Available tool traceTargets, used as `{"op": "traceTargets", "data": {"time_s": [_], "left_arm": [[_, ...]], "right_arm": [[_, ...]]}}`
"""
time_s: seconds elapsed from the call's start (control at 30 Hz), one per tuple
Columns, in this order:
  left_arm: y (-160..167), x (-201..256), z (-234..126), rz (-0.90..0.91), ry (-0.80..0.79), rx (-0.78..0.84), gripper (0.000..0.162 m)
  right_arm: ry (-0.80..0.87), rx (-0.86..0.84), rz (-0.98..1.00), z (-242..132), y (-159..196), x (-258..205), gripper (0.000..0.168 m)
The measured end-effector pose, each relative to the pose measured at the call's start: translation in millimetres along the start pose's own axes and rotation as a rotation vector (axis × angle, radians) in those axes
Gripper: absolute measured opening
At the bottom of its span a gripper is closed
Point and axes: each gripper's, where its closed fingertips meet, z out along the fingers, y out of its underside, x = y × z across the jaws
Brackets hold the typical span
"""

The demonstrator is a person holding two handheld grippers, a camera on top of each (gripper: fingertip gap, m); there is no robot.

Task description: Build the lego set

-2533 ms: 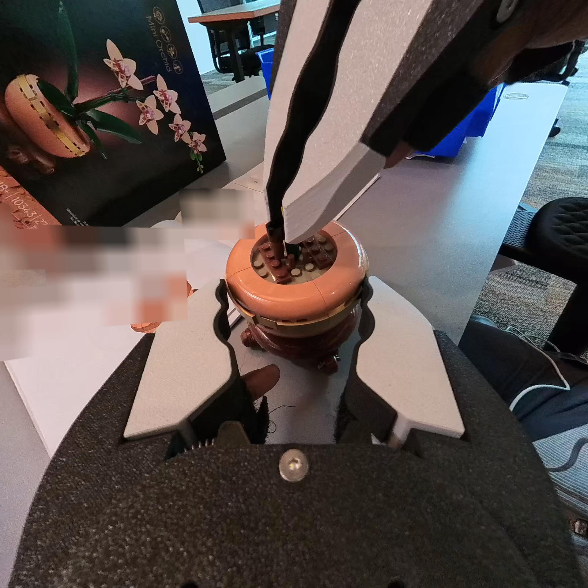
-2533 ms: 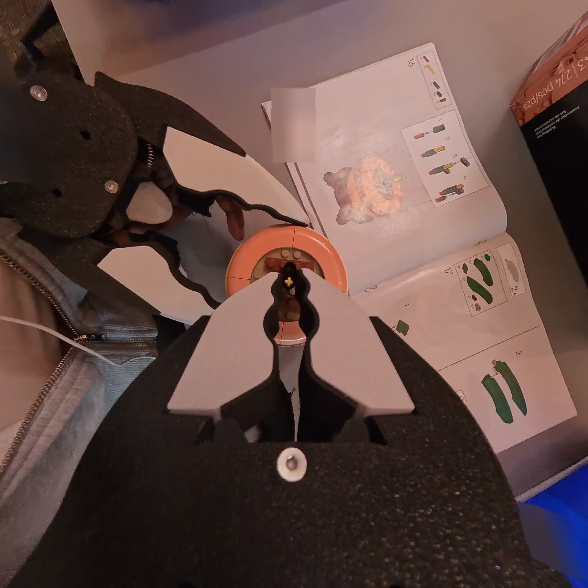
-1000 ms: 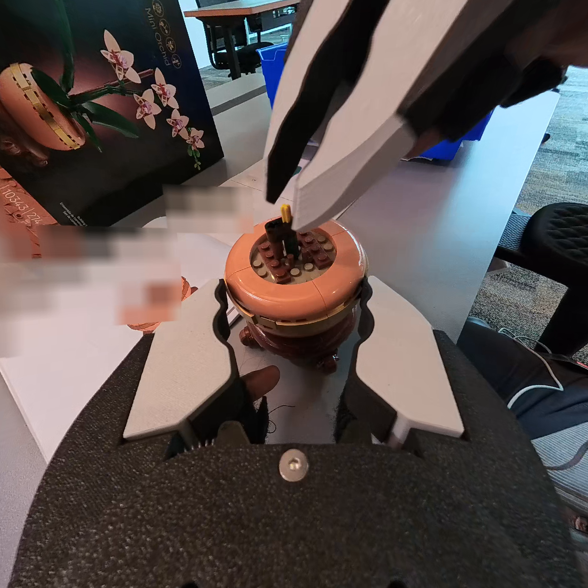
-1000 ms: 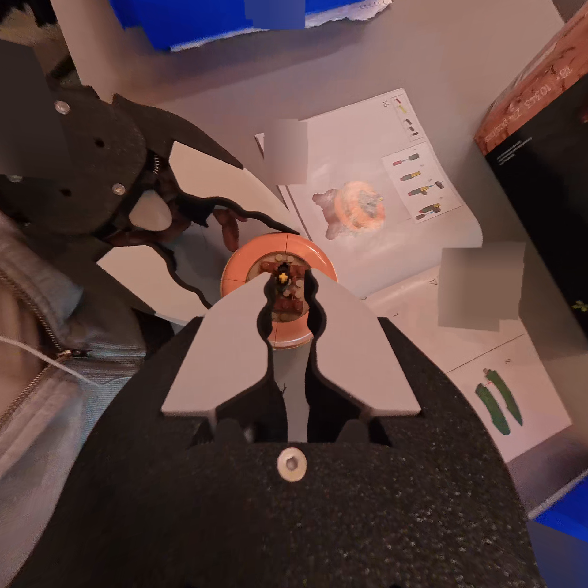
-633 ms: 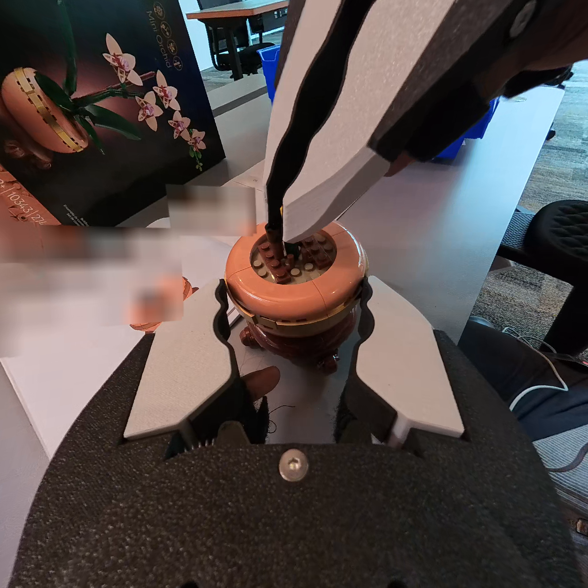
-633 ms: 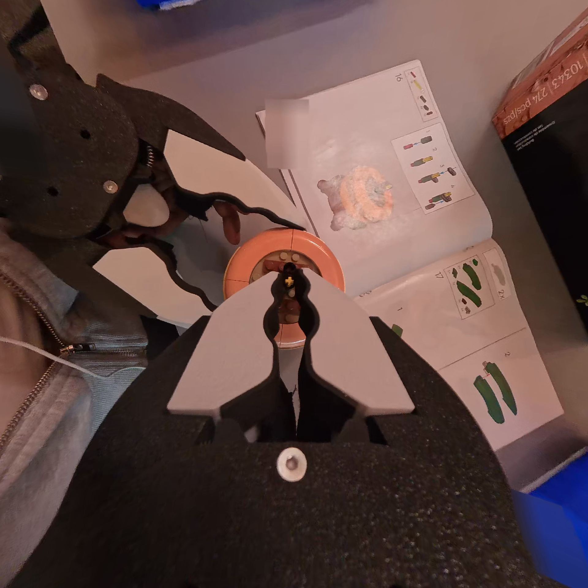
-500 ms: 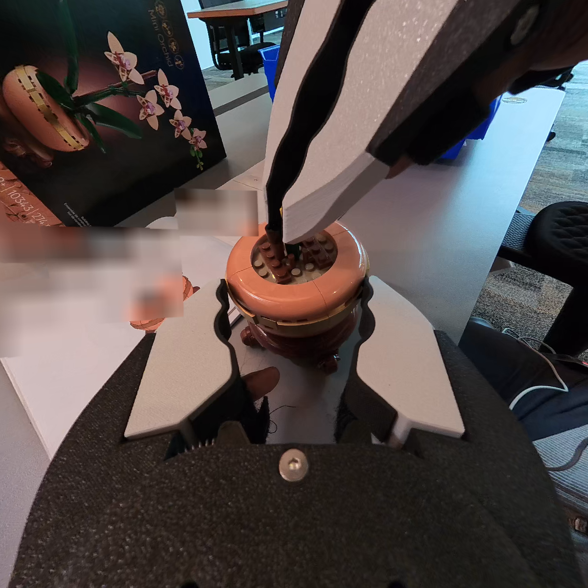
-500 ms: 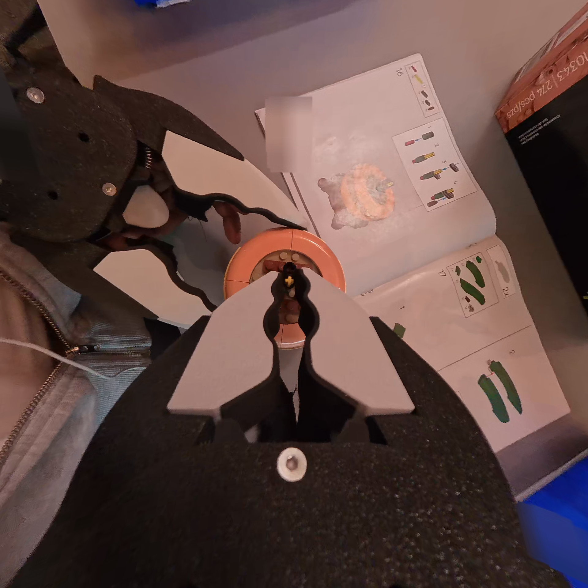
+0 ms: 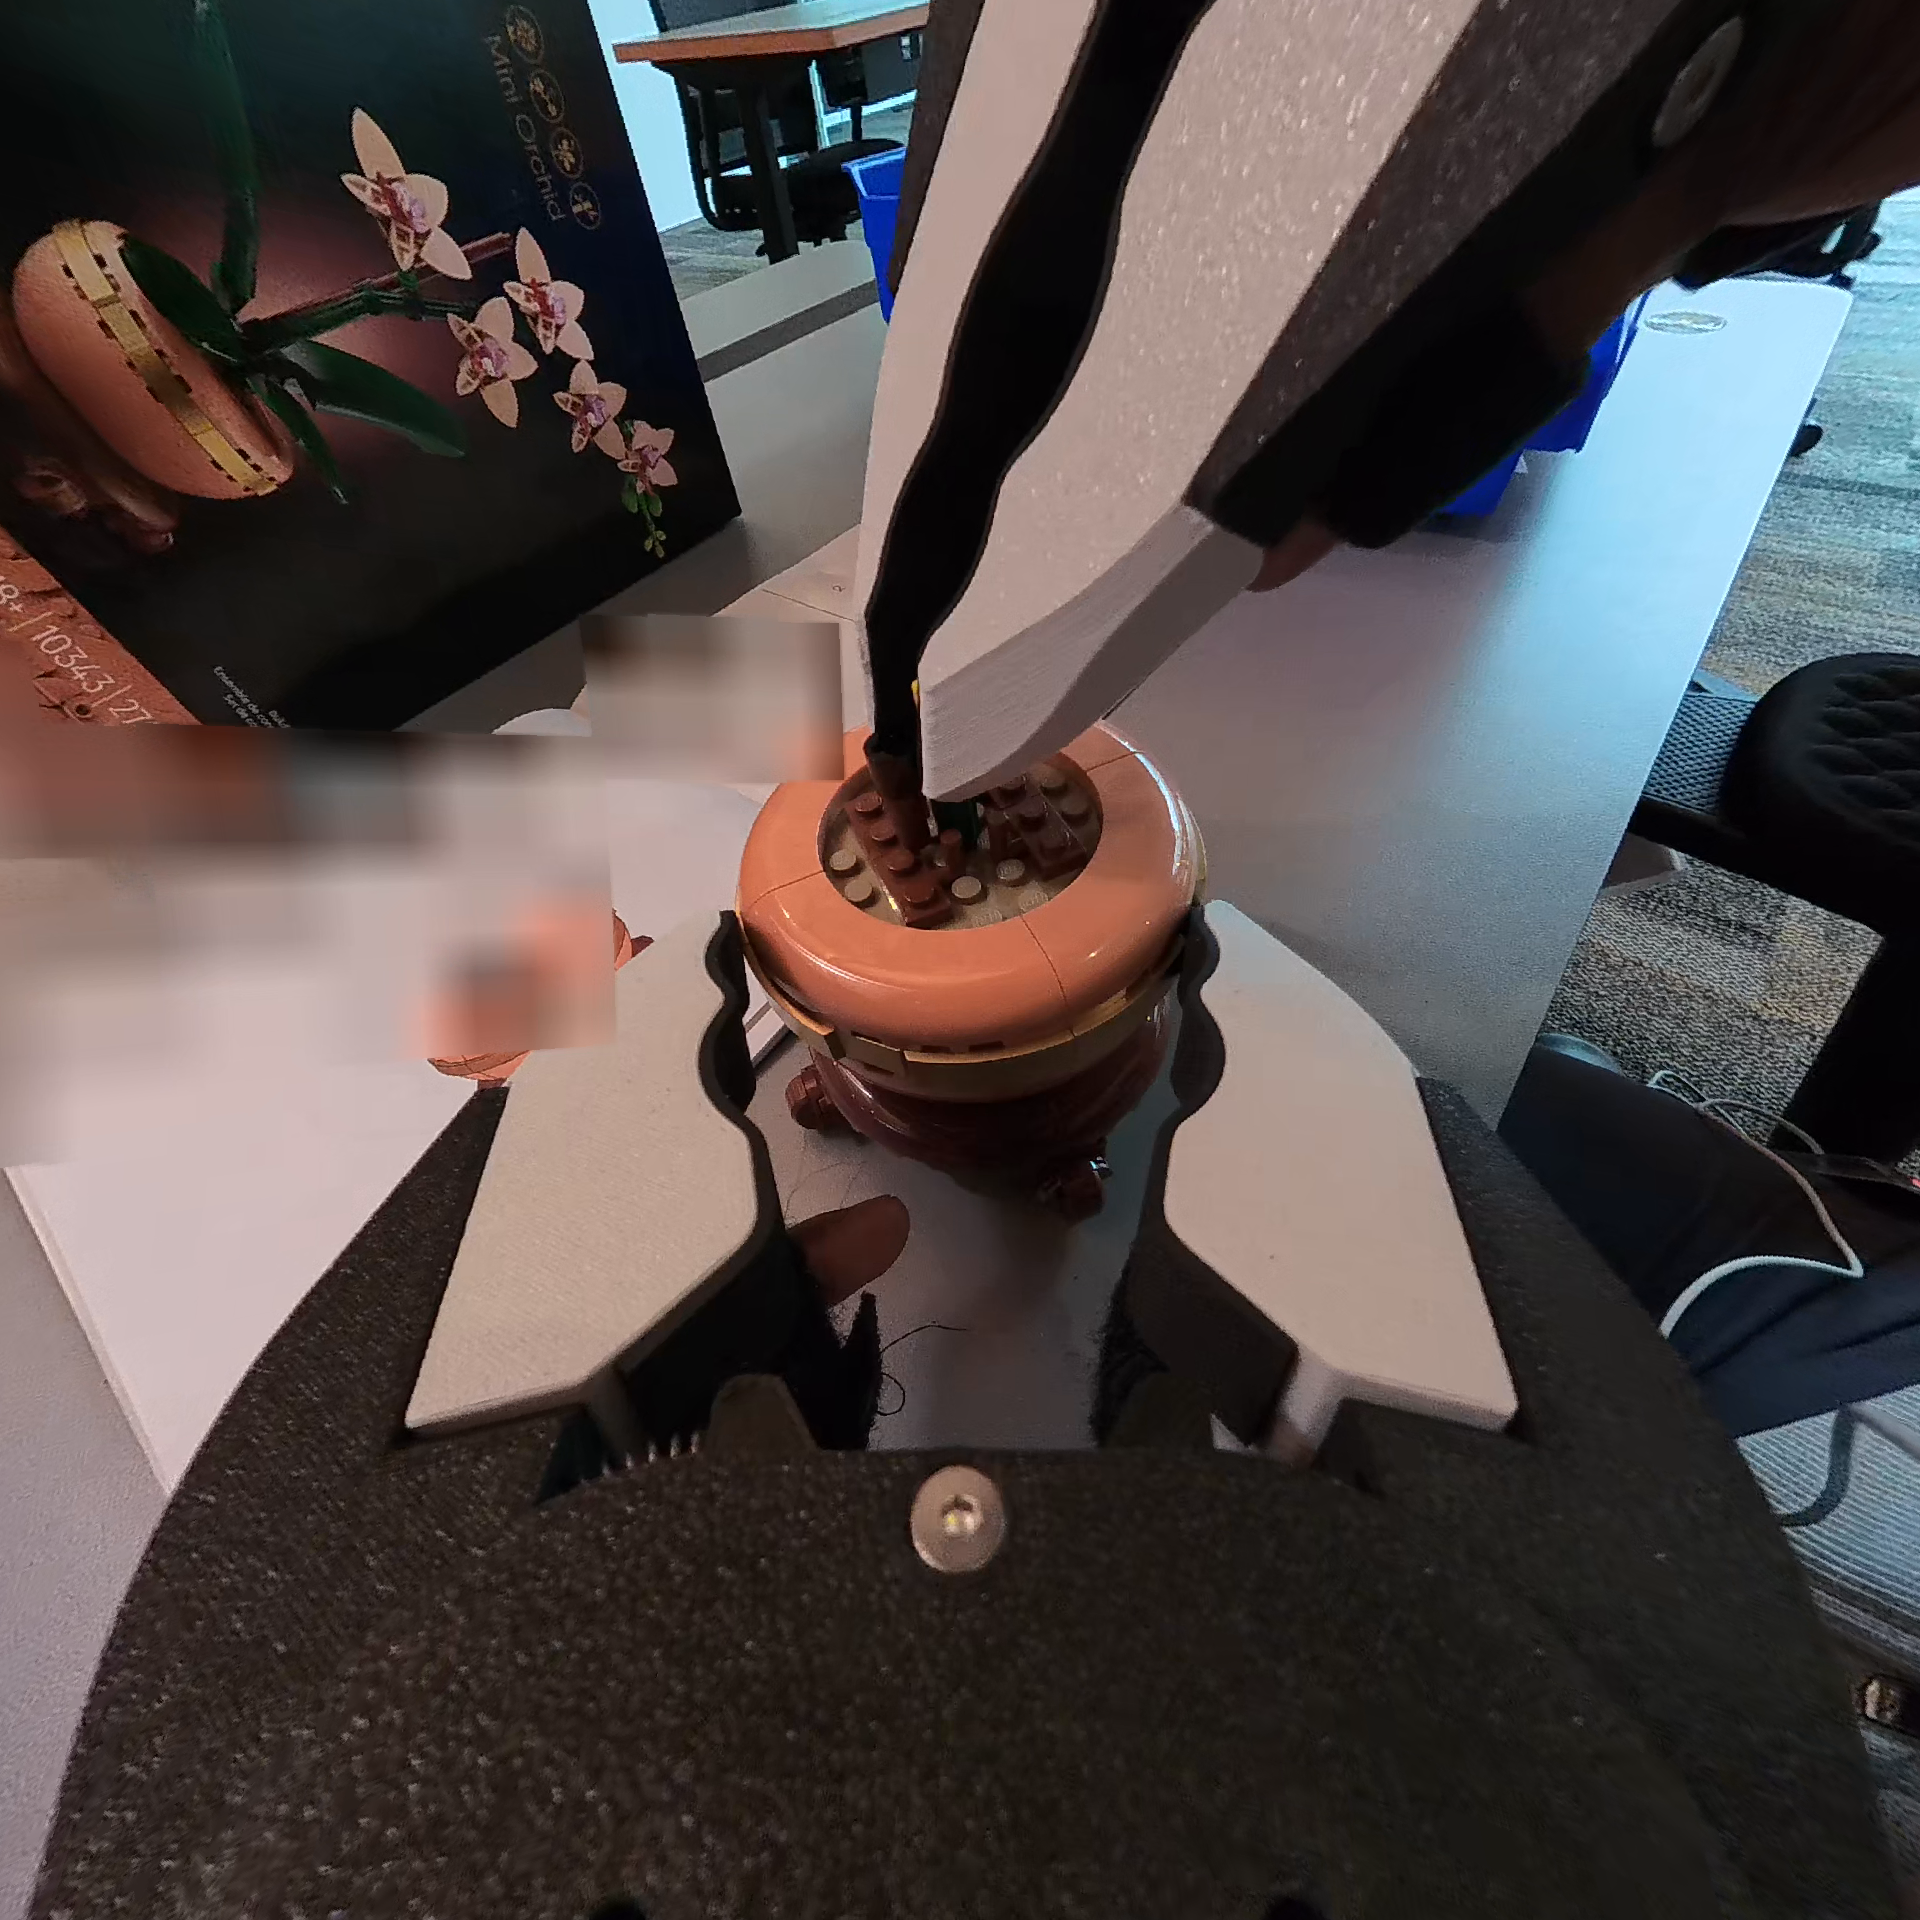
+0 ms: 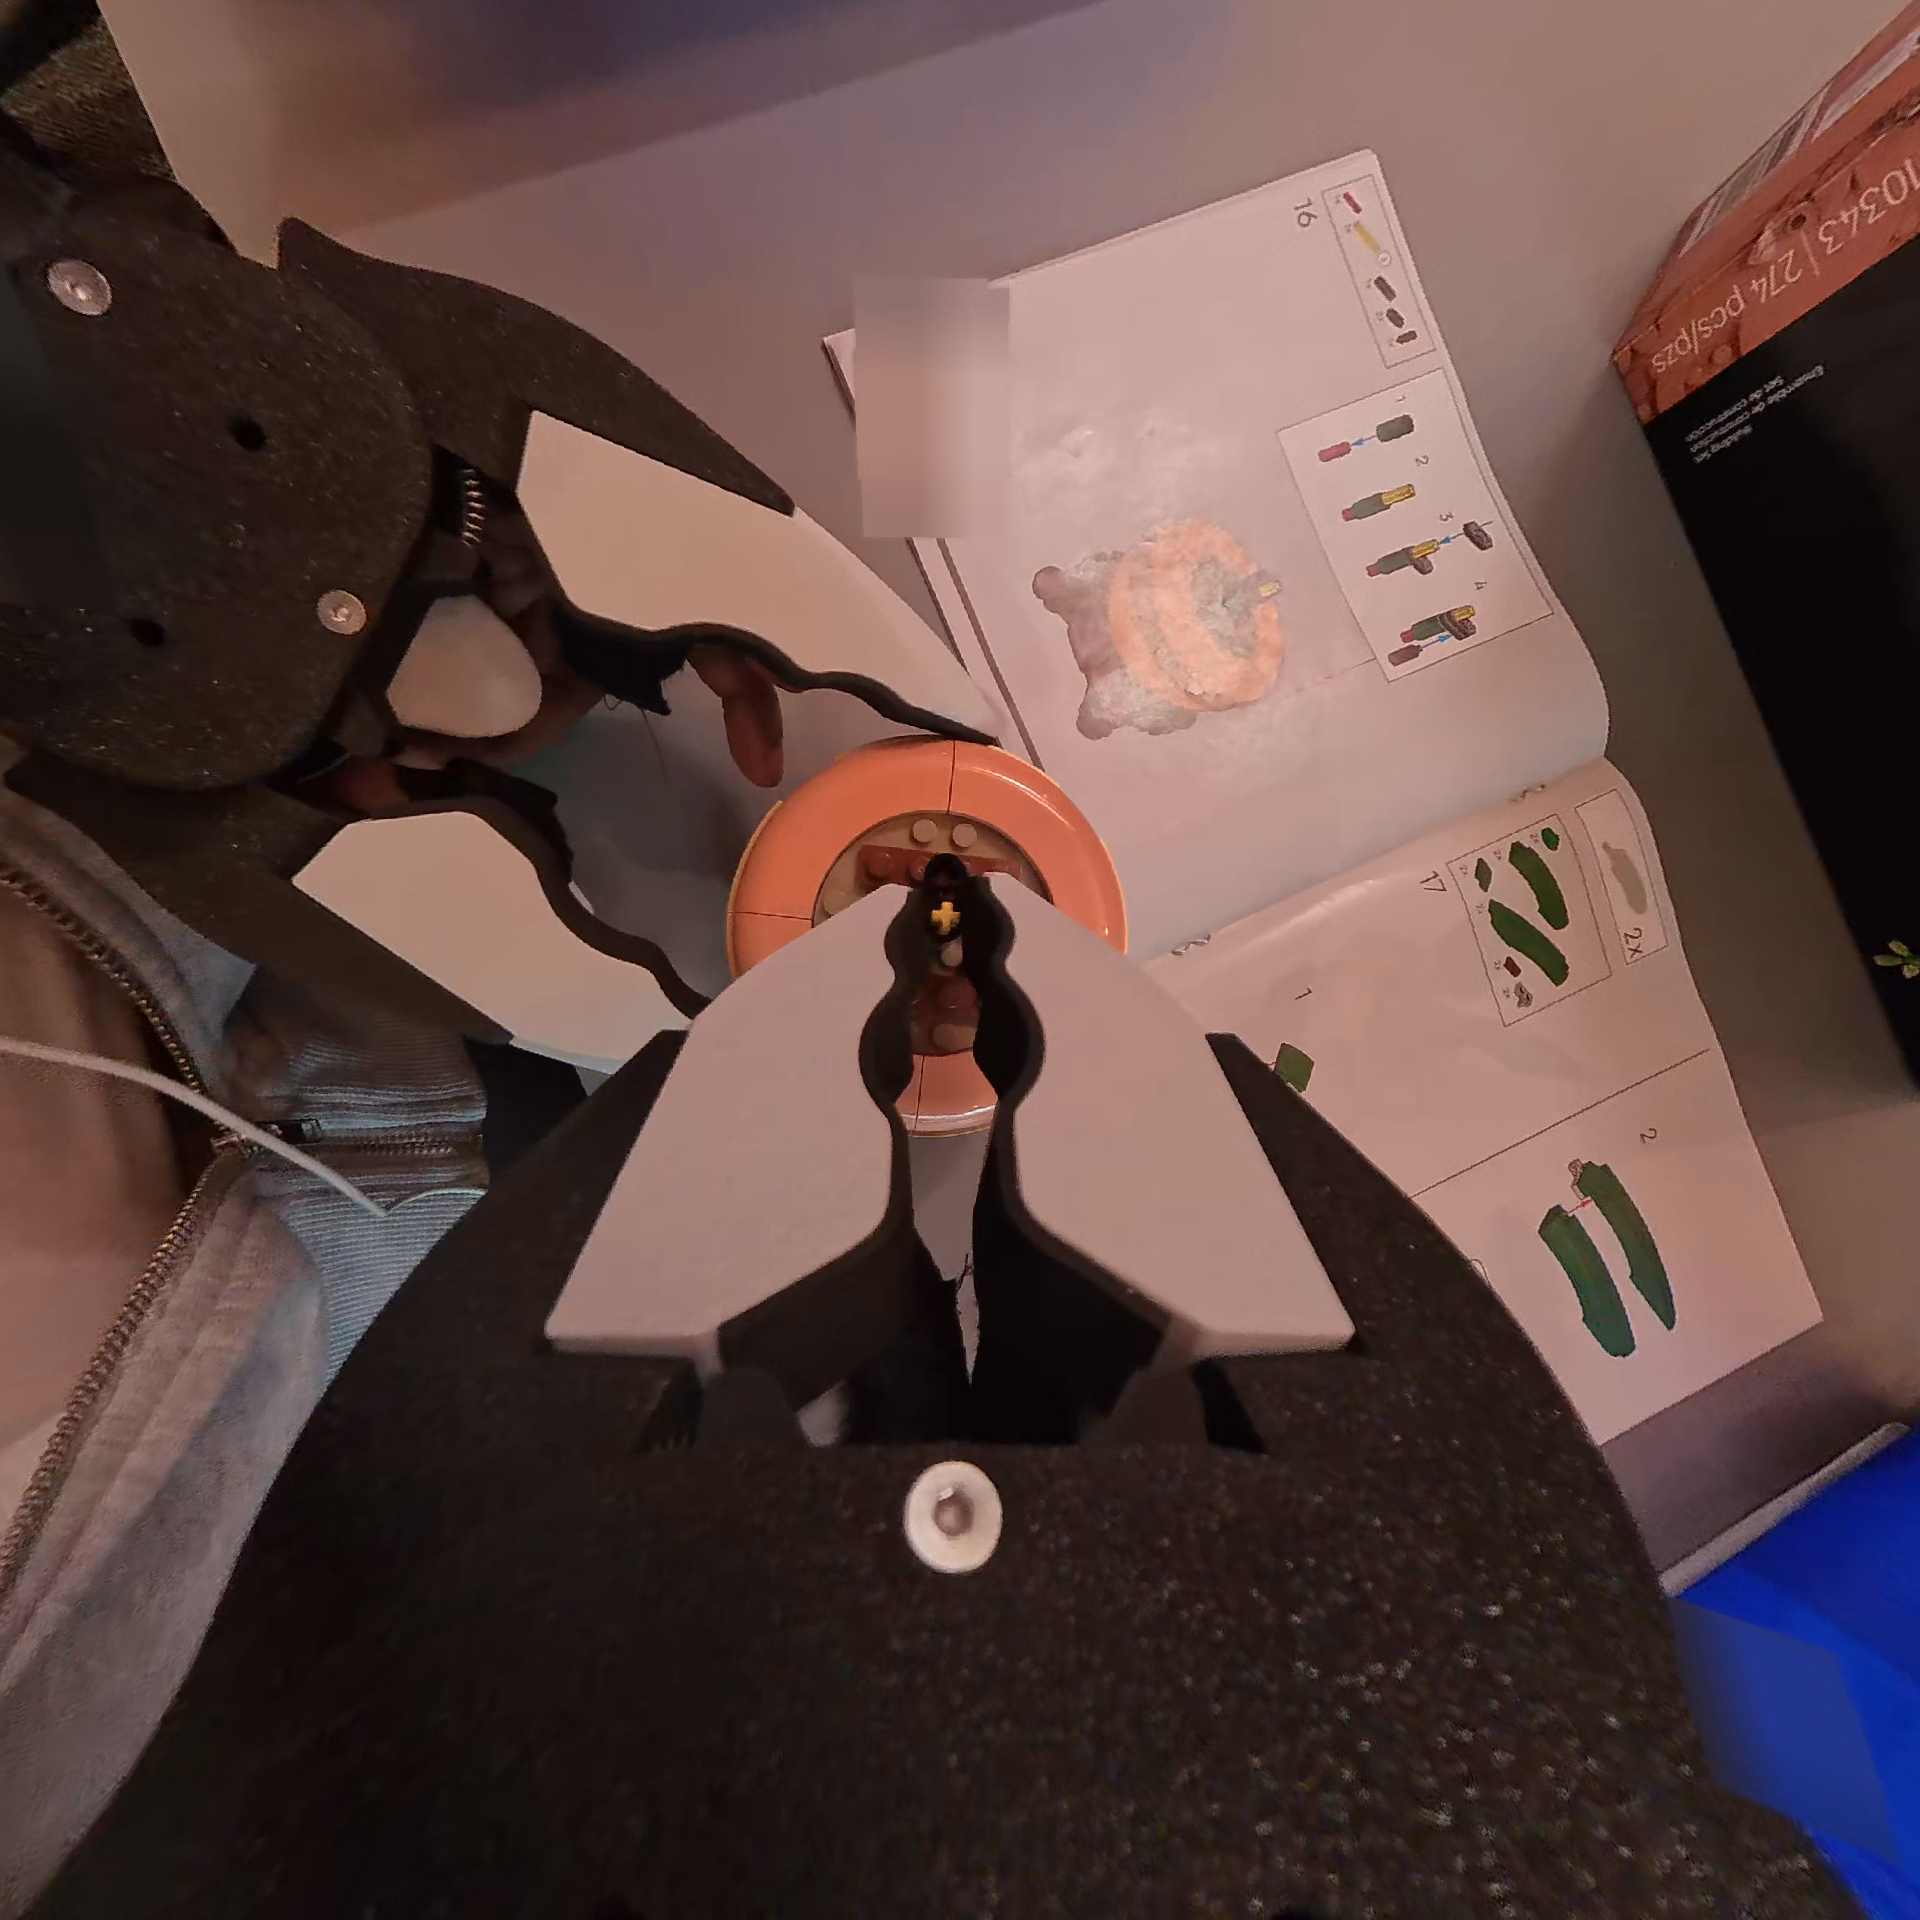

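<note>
A round peach-and-brown lego pot (image 9: 966, 977) stands on the grey table, also seen in the right wrist view (image 10: 1070, 831). My left gripper (image 9: 961, 966) is shut on the pot, one finger against each side; it also shows in the right wrist view (image 10: 831, 873). My right gripper (image 10: 945, 904) comes down from above (image 9: 914, 748) and is shut on a short dark stem piece with a yellow cross-axle top (image 10: 943, 916). The stem's lower end (image 9: 891, 779) stands on the pot's studded brown centre. Most of the stem is hidden between the fingers.
An open instruction booklet (image 10: 1299, 831) lies right of the pot. The dark set box (image 9: 312, 364) stands behind it, at the right edge in the right wrist view (image 10: 1818, 623). A blue bin (image 10: 1818, 1683), a black chair (image 9: 1829, 769) and a person's lap lie beside the table edge. Left and right tips are no more than a few centimetres apart.
My right gripper has closed on the stem standing in the pot and come lower and closer over it. My left gripper keeps its hold on the pot.
</note>
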Motion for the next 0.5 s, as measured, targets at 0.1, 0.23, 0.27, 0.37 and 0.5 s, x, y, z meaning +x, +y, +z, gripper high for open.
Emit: {"op": "traceTargets", "data": {"time_s": [0.1,0.23,0.27,0.37,0.5], "left_arm": [[0.0,-0.1,0.1,0.001,0.0,0.0,0.079],[0.1,-0.1,0.1,0.002,-0.001,0.0,0.079],[0.0,-0.2,-0.1,0.003,-0.001,0.0,0.079],[0.0,-0.2,0.0,0.002,-0.001,0.0,0.079],[0.0,-0.1,0.1,0.003,-0.001,0.0,0.079]], "right_arm": [[0.0,0.005,0.005,-0.1,0.2,0.0,0.007],[-0.001,0.009,0.007,-0.2,0.4,0.0,0.007],[-0.001,0.009,0.006,-0.1,0.4,0.0,0.007],[-0.005,0.015,0.007,0.2,0.5,-0.2,0.007],[-0.006,0.022,0.011,-0.1,0.6,-0.1,0.007]]}}
